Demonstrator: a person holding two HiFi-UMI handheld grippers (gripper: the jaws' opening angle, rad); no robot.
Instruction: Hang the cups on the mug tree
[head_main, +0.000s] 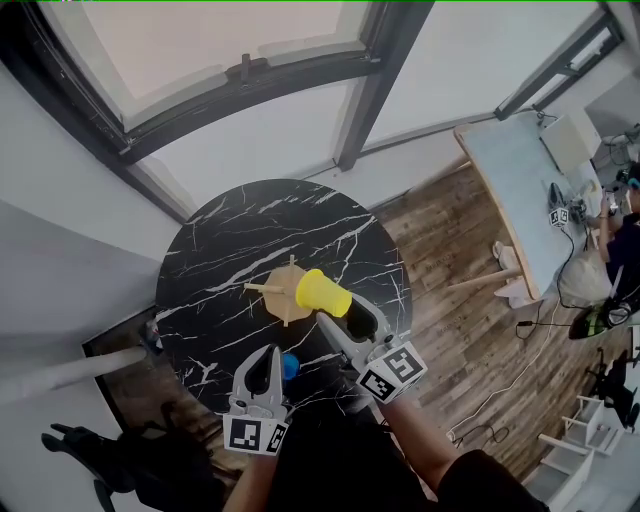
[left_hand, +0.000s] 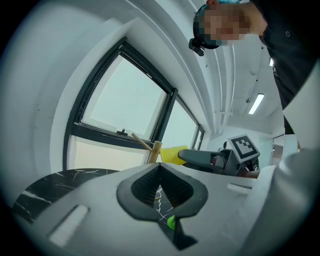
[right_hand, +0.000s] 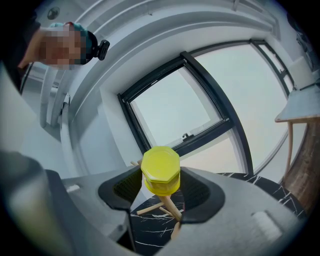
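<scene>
Jaws of the right gripper (right_hand: 160, 186) stand wide, pads clamping the yellow cup (right_hand: 160, 170) between them, mug tree (right_hand: 169, 206) just beyond.

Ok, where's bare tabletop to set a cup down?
Bare: the far half of the table, from the mug tree toward the window, and its left side out to the edge. Crowded: the near rim, where the left gripper, blue cup and right gripper with the yellow cup sit.
</scene>
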